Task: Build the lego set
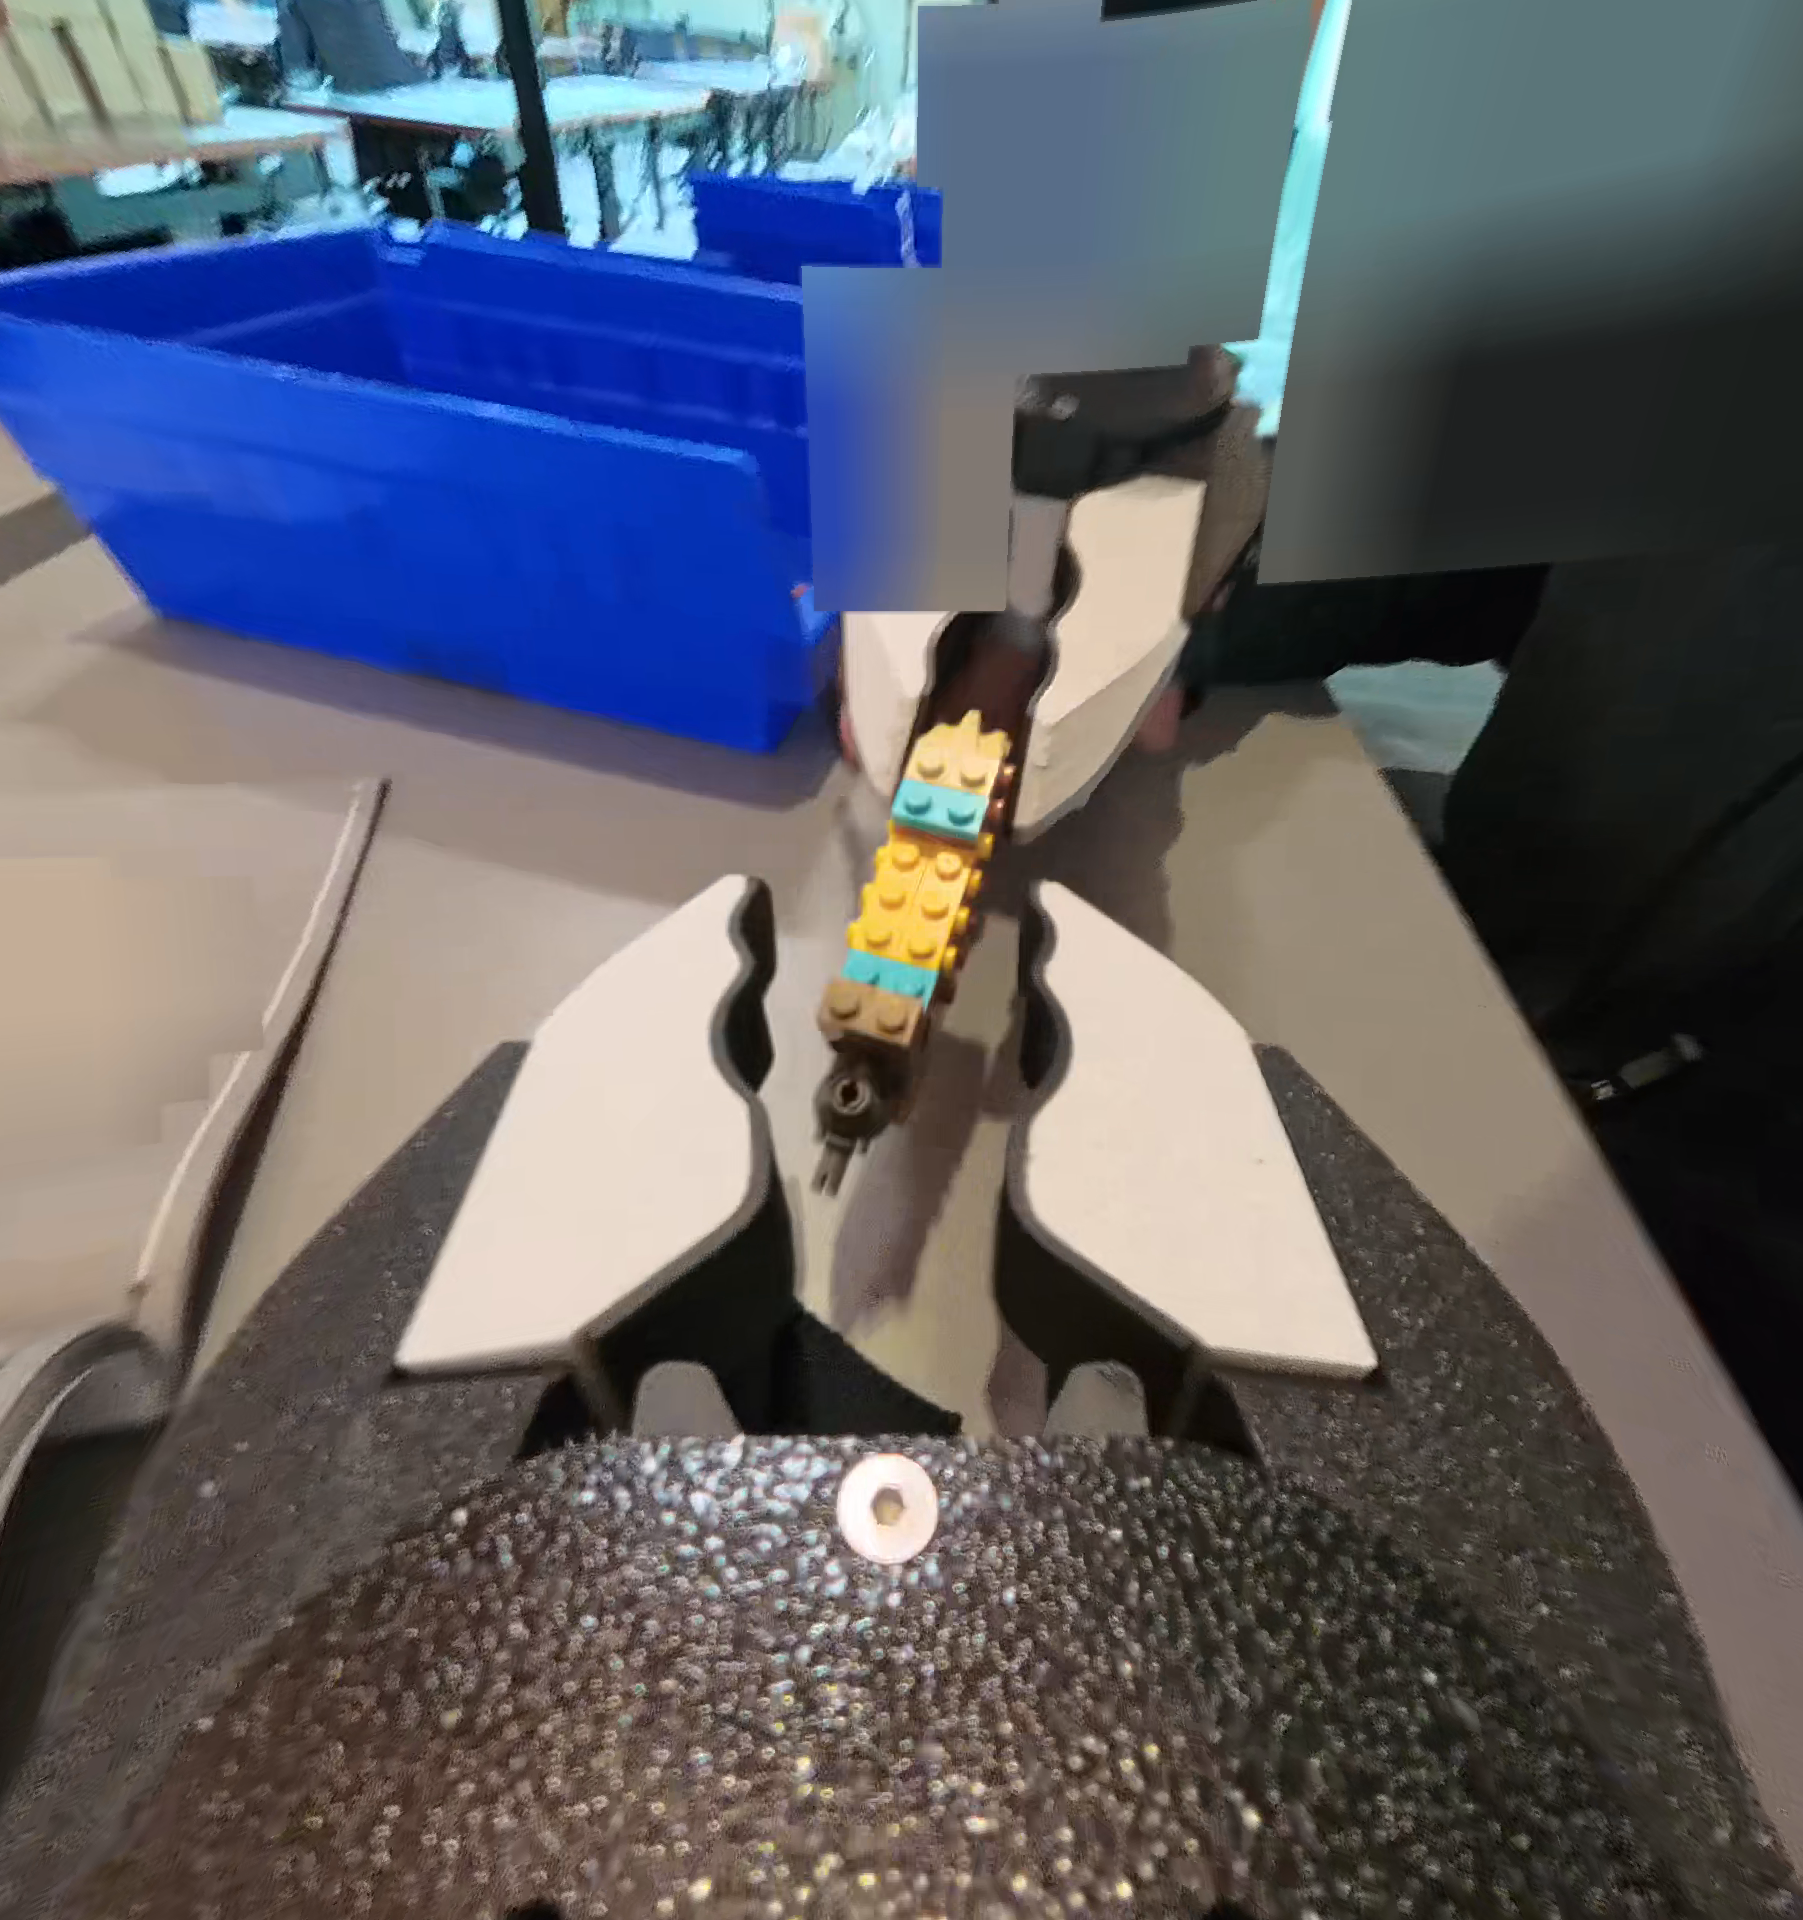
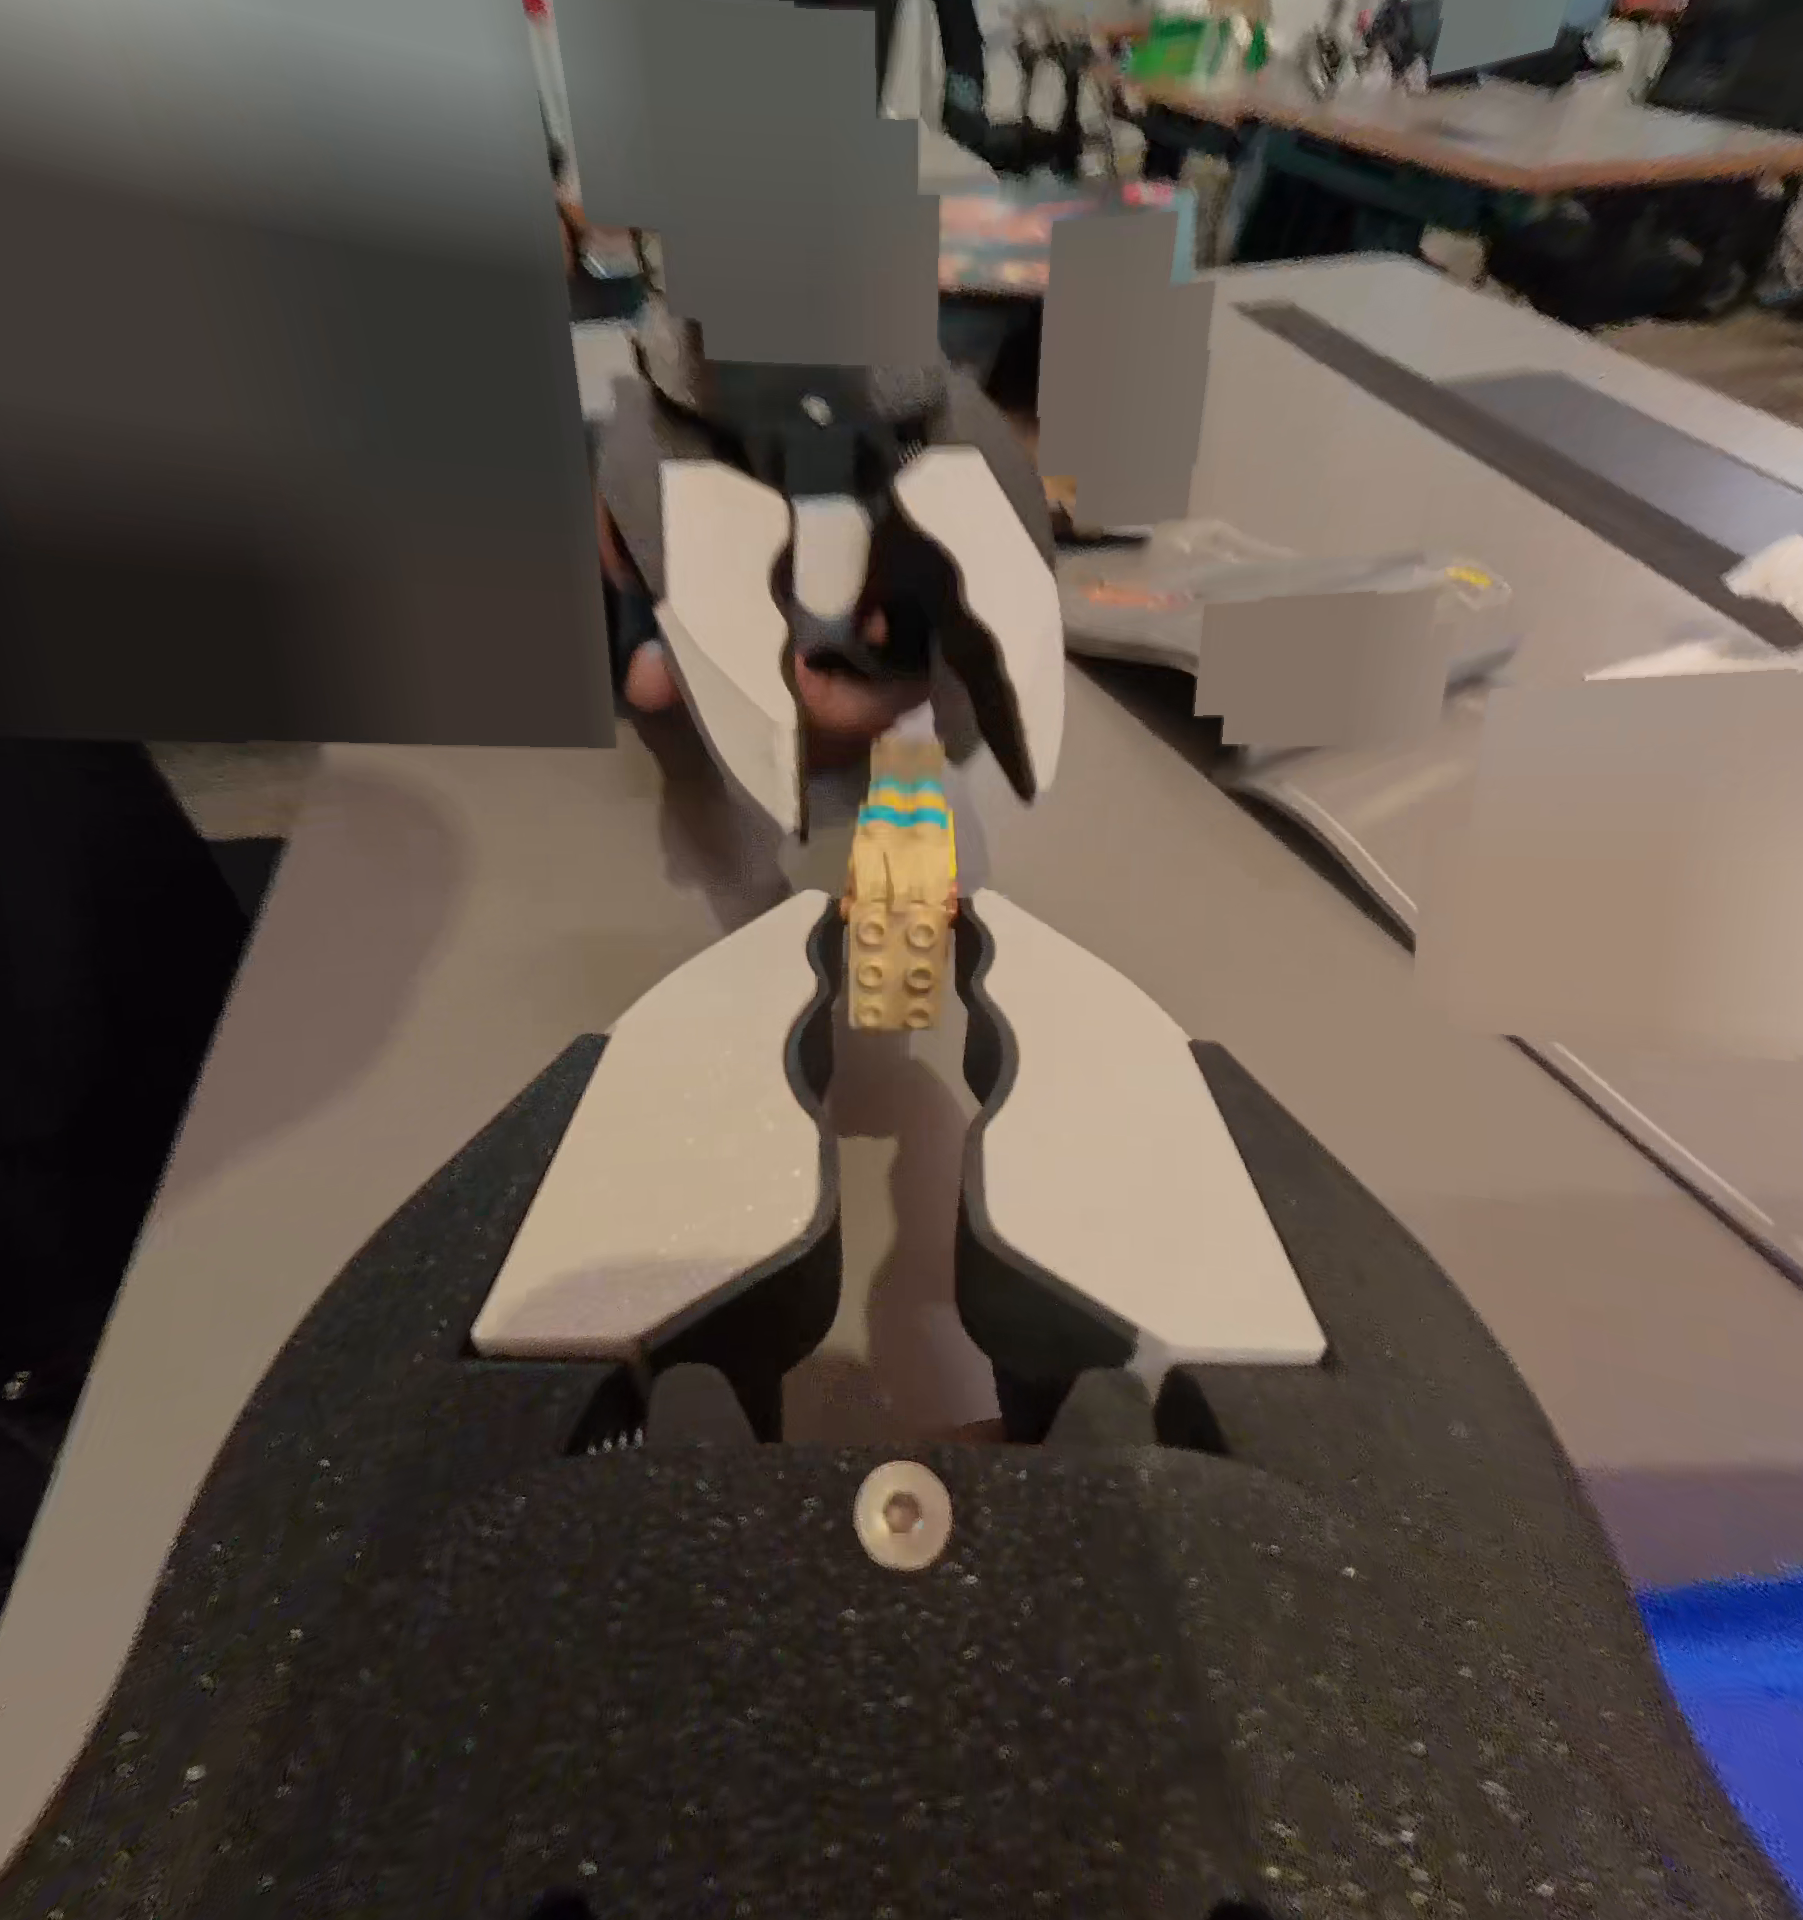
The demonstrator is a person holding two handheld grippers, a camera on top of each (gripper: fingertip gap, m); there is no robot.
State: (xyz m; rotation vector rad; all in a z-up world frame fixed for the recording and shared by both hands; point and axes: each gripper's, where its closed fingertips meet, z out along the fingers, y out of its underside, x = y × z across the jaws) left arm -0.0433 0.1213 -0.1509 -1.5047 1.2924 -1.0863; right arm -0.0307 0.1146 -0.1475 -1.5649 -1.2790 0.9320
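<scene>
The long lego piece (image 1: 918, 925) – yellow, teal and brown – hangs over the grey table (image 1: 523, 831). My right gripper (image 2: 897, 914) pinches its far end tight. My left gripper (image 1: 897, 904) is spread apart around the near end, not touching. A blue bin (image 1: 409, 488) sits behind.

A long, narrow lego build (image 1: 918, 914) is hanging above the desk (image 1: 523, 831), pinched at its far end and sloping down toward its free end. Yellow studded bricks are alternating with teal bands; a brown brick and a dark round connector are capping the free end.
</scene>
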